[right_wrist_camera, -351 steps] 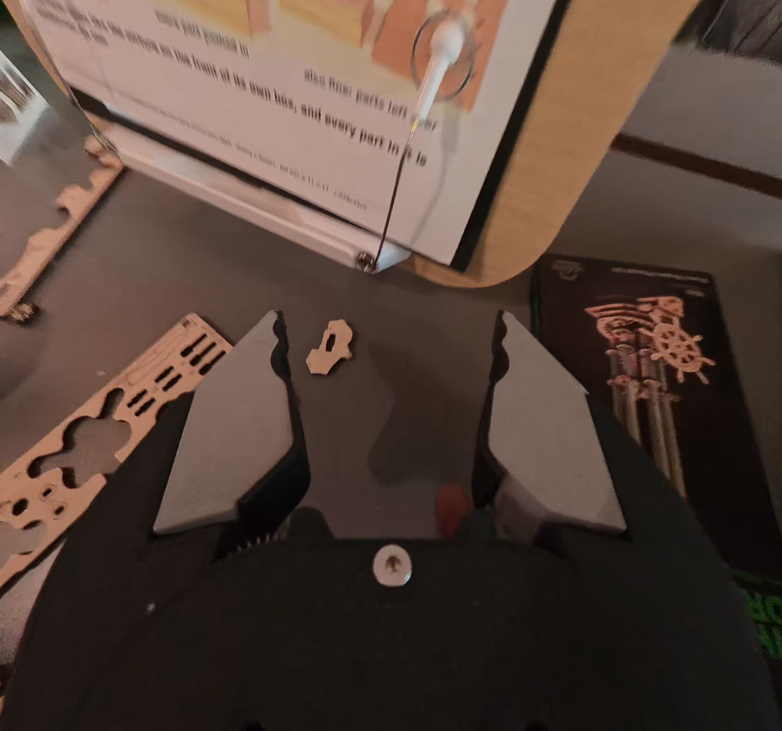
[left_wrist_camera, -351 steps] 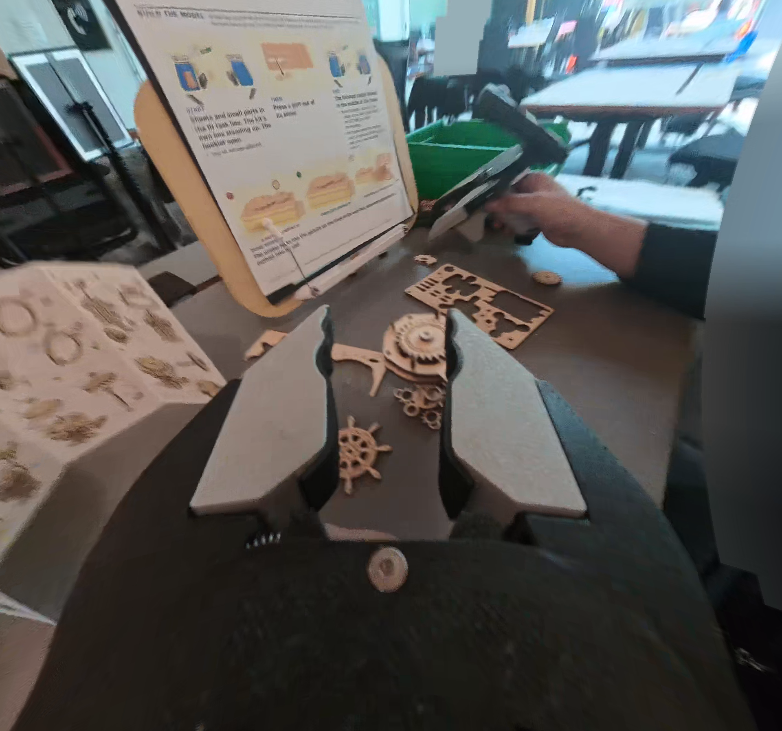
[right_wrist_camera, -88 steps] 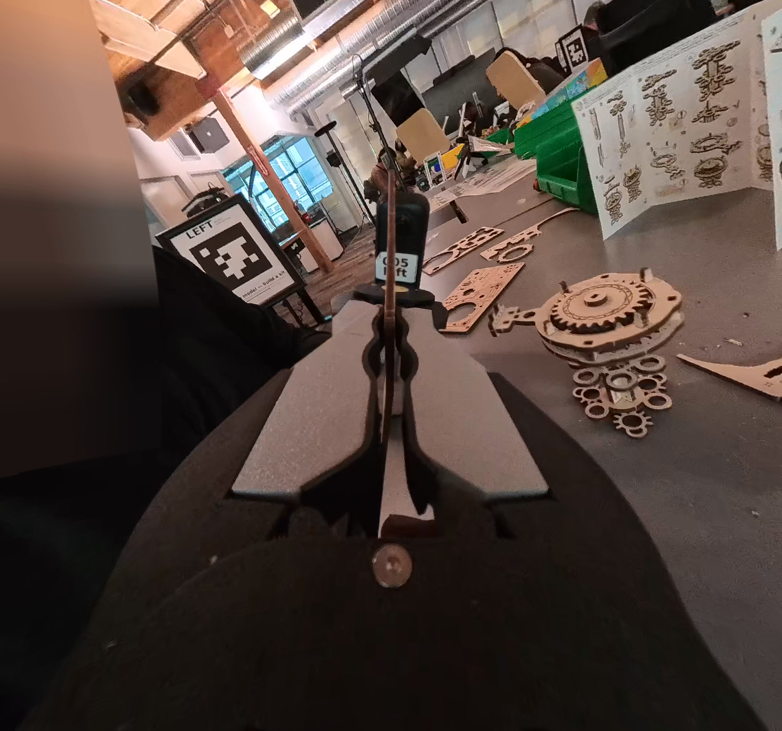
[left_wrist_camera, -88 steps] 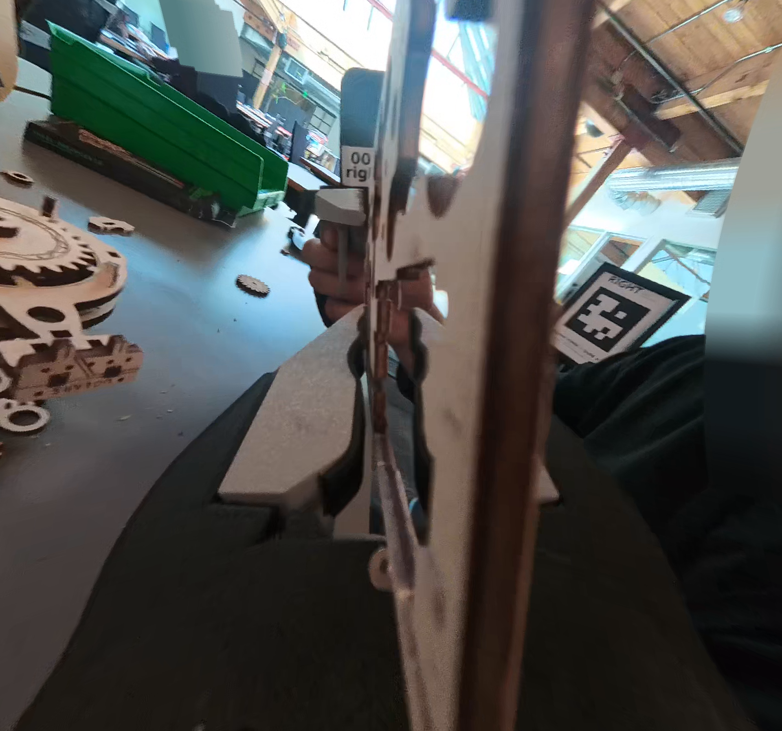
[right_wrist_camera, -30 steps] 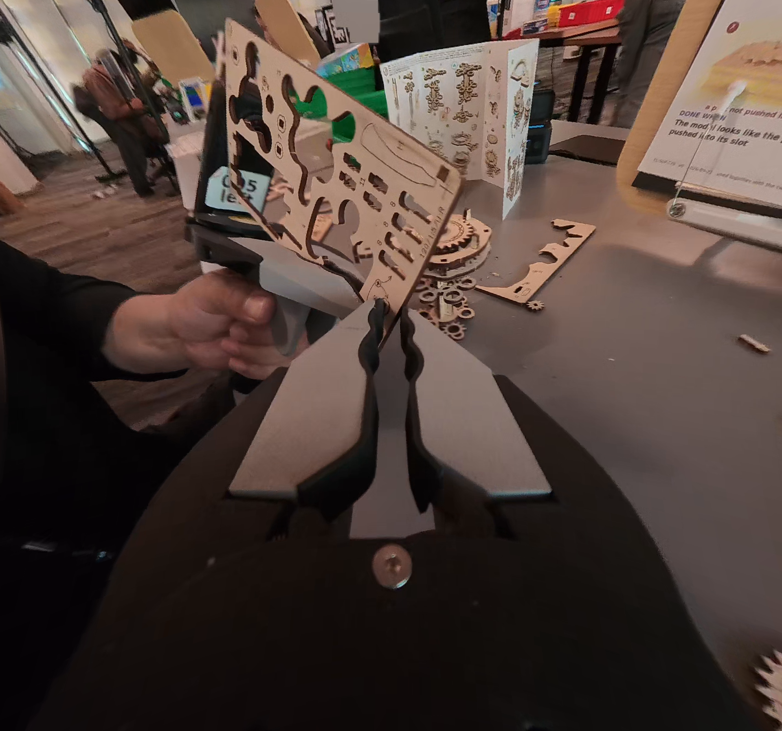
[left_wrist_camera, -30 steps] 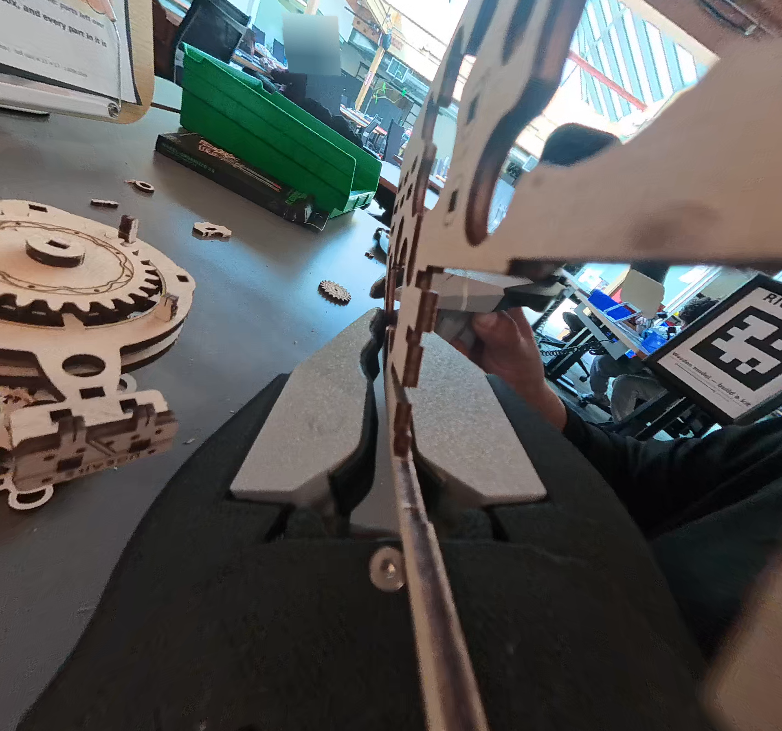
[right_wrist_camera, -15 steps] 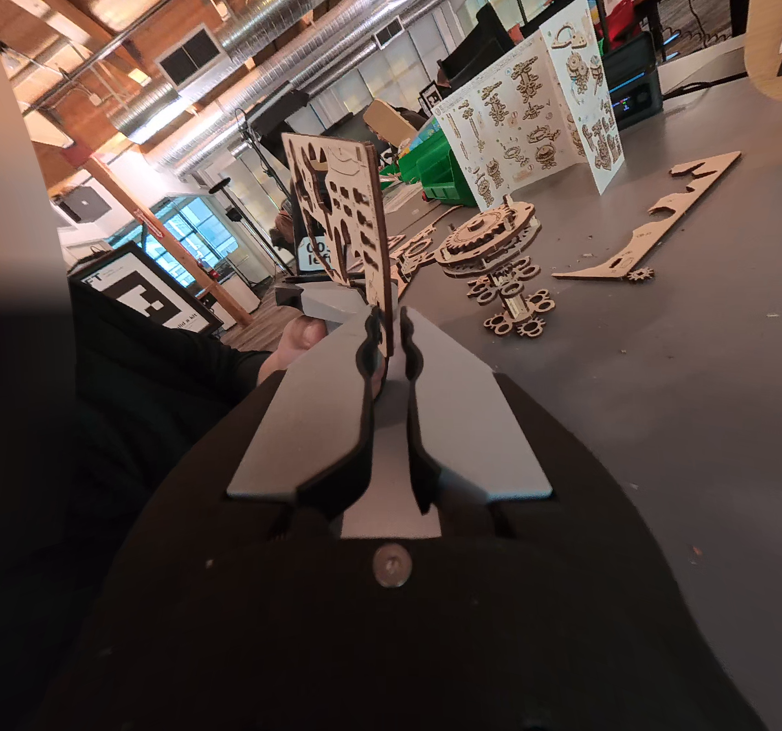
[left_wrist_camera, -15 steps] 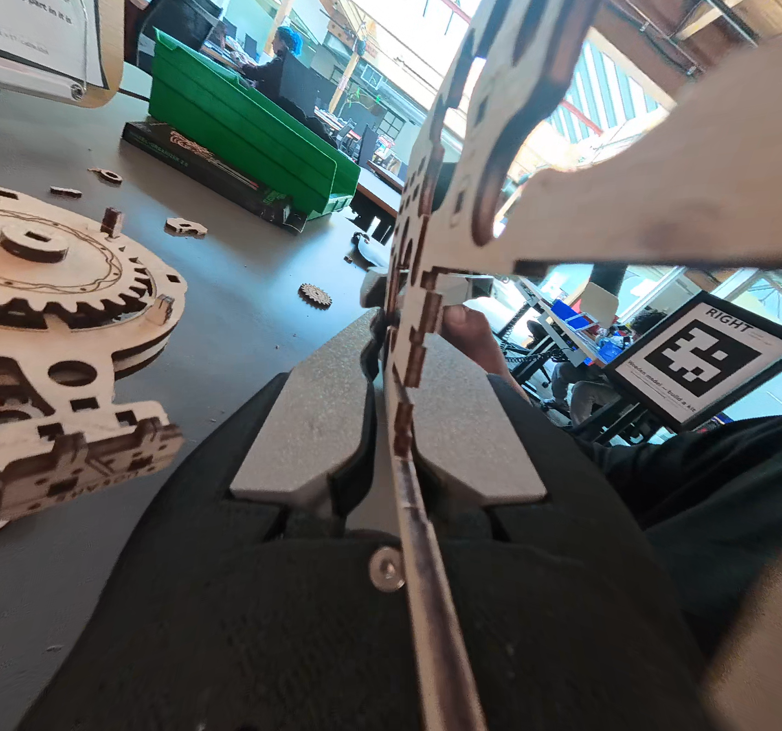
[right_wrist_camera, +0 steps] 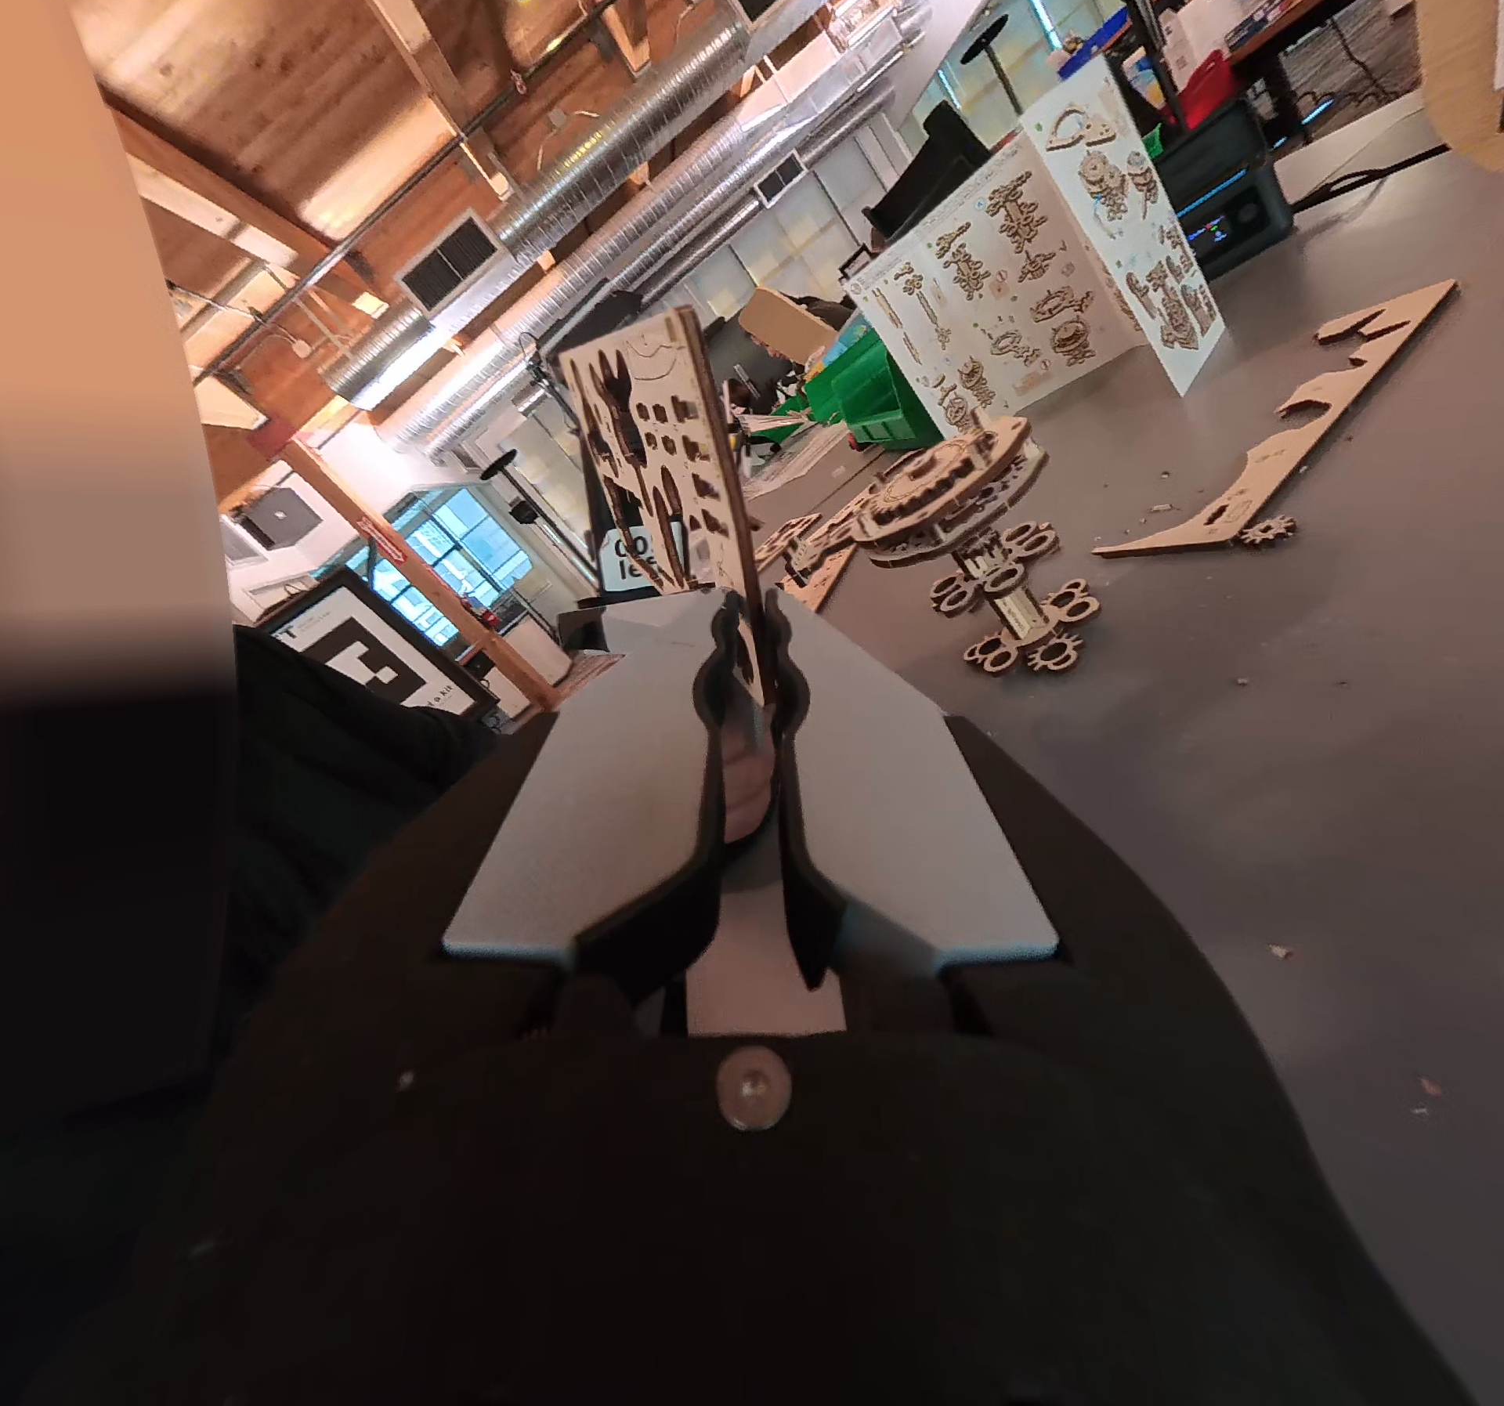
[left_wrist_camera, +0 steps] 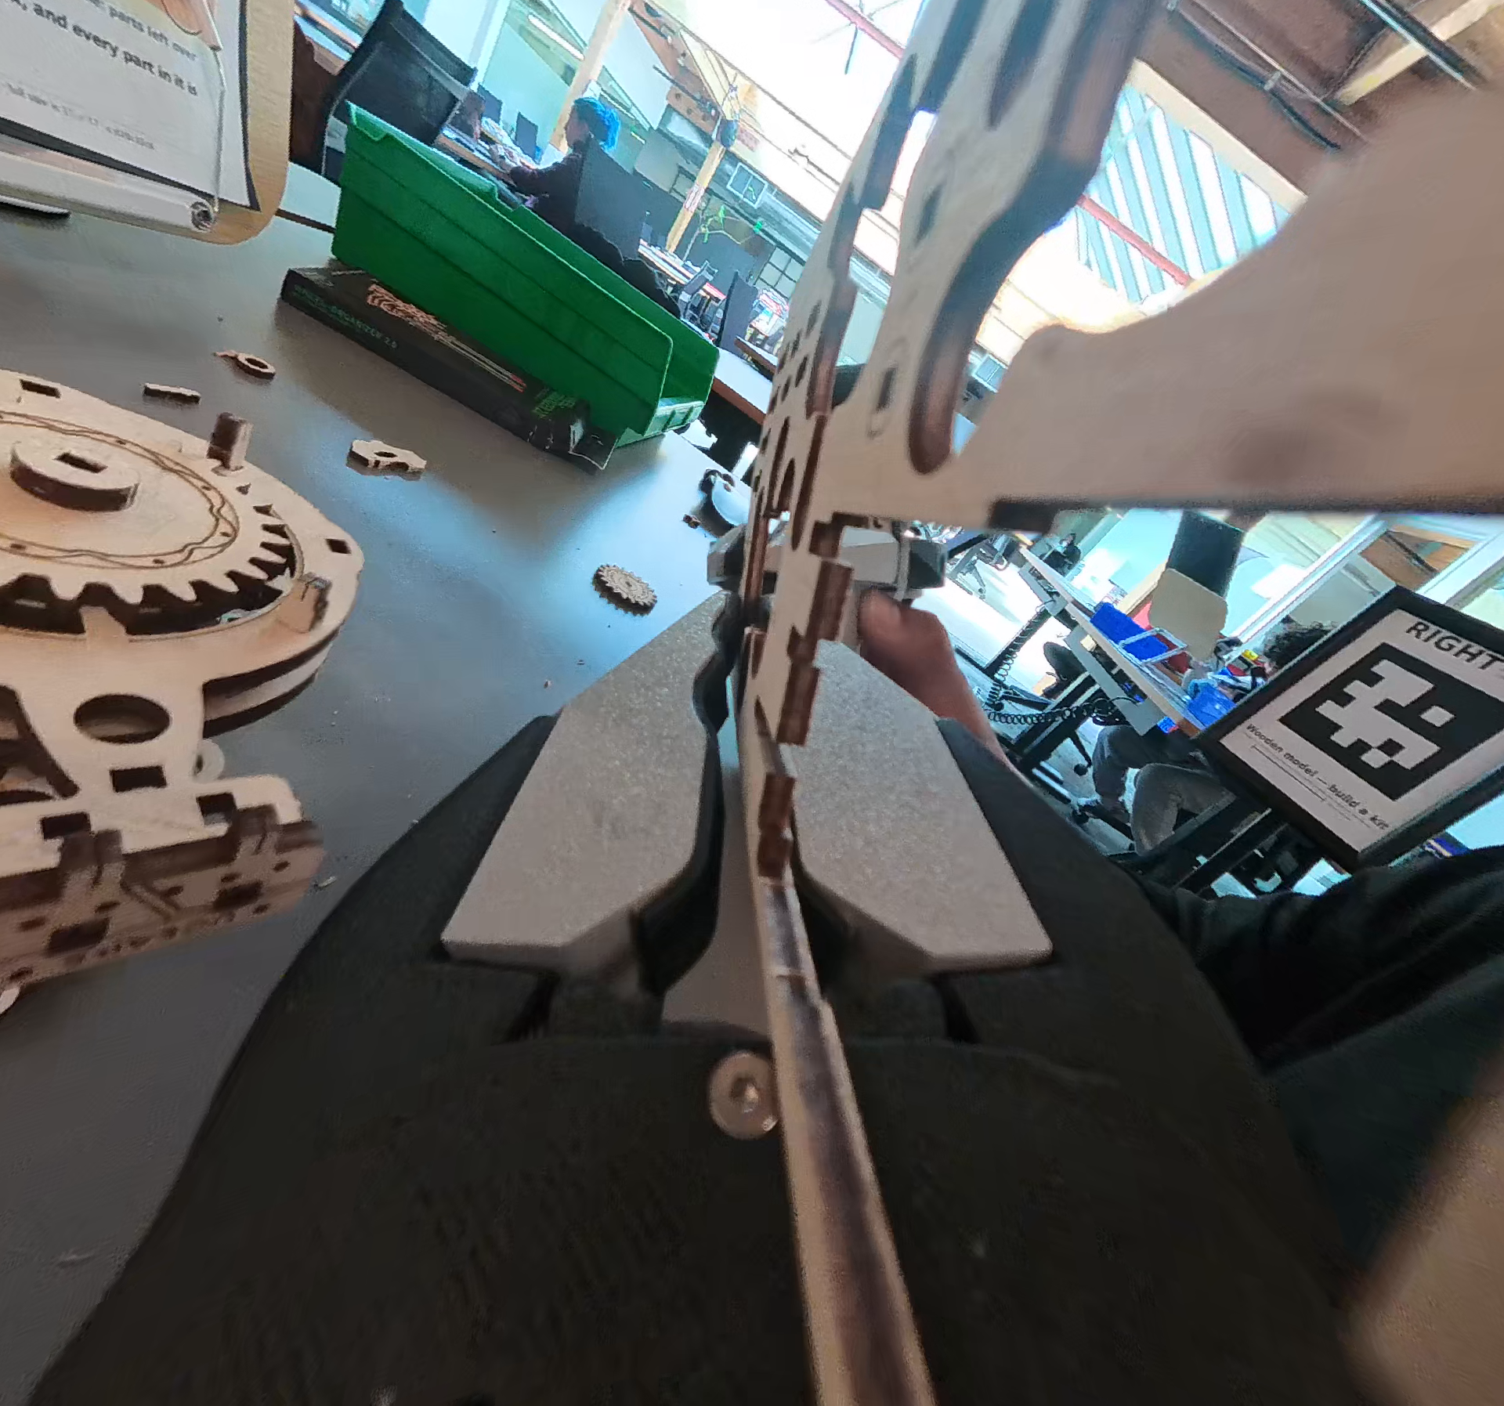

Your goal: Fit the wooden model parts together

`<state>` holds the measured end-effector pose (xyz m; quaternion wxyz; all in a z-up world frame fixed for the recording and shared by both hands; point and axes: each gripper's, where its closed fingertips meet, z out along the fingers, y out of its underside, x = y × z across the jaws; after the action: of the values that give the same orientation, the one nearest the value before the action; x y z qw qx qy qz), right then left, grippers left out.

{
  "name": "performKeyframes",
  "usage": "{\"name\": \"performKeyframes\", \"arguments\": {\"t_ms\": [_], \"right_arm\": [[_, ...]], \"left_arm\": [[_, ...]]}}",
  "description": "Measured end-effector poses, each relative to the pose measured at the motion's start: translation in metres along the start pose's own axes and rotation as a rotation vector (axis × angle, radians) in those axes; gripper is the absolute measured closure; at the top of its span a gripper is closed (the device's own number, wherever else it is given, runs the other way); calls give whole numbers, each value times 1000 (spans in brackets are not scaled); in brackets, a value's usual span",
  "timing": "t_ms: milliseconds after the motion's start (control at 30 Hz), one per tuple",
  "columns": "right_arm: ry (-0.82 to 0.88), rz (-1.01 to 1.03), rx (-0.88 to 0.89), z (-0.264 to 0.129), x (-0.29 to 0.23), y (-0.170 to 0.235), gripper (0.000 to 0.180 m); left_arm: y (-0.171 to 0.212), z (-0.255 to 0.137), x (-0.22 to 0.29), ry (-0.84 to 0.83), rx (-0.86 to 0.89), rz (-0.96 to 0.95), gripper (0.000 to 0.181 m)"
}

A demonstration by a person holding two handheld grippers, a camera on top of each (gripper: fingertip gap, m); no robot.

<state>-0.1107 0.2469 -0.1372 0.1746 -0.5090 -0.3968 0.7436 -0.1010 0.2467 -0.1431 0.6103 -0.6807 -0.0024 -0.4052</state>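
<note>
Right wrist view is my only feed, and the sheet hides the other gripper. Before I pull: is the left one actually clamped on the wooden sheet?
Observer: Yes. The left wrist view shows the left gripper shut on the wooden sheet, along its edge.
Operator: Only at the tips?
Observer: No. The sheet runs back between both fingers and past the screw on the body.
Operator: Anything loose nearby?
Observer: A small gear lies on the table, left of the sheet.
</note>
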Motion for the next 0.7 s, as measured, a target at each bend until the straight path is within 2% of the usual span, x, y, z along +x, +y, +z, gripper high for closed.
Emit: {"name": "performKeyframes", "arguments": {"t_ms": [233,400,700], "right_arm": [[65,-55,-3,1,4,0,177],[94,-77,-16,0,2,2,177],[294,-302,-80,1,7,3,176]], "left_arm": [[0,0,-3,-33,2,12,181],[1,0,0,-84,-12,112,180],[0,0,-6,-147,-11,148,181]]}}
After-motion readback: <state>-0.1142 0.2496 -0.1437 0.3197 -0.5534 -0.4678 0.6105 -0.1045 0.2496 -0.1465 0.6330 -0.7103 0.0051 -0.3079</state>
